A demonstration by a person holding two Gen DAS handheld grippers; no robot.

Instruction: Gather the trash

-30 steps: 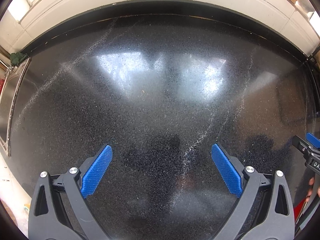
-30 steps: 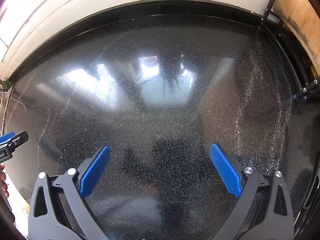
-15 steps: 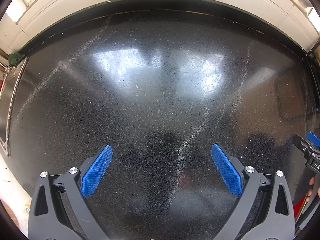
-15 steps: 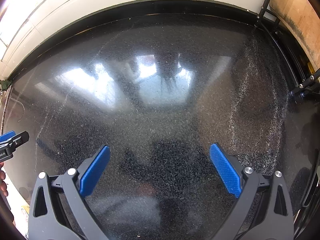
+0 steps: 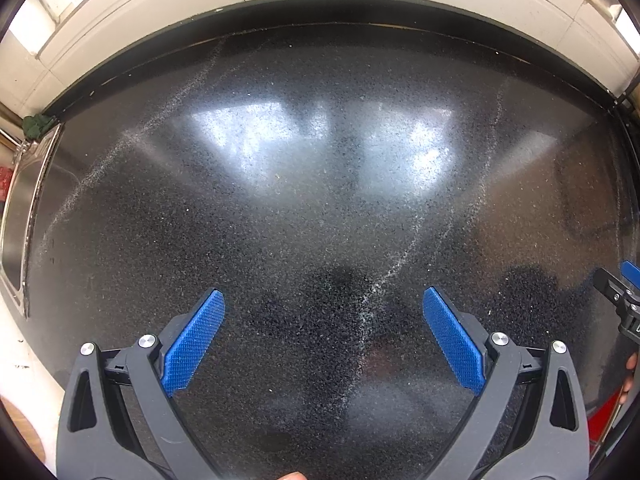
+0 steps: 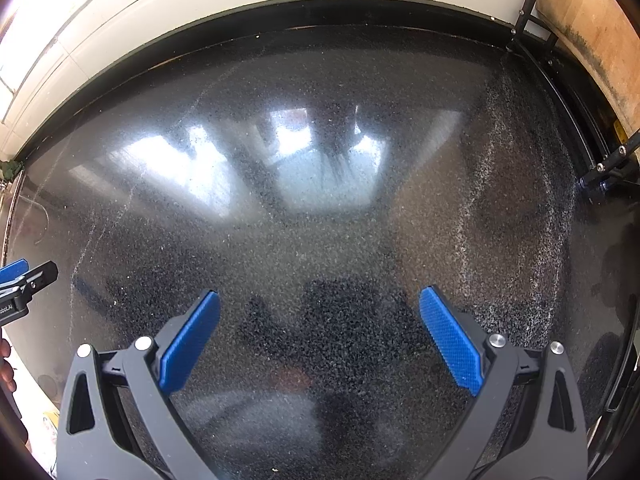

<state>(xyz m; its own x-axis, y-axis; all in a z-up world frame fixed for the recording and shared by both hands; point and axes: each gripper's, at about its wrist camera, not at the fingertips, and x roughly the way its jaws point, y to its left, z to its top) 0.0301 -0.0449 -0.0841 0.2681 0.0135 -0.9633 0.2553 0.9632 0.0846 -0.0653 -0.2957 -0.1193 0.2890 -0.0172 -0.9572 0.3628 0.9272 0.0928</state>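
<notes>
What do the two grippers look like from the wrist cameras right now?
Both match: the left gripper and right gripper have black plastic fingers with triangular cutouts and silver screw heads, tipped by blue cross-hatched pads. The right view catches the left gripper's side, bearing partly cut-off white lettering.

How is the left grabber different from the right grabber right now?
The left gripper hovers over a thin pale streak on the black countertop; the right gripper has wide pale streaks off to its right. The left sits nearer the metal sink; the right sits nearer a black rack. Both are open, empty, with blue pads.
</notes>
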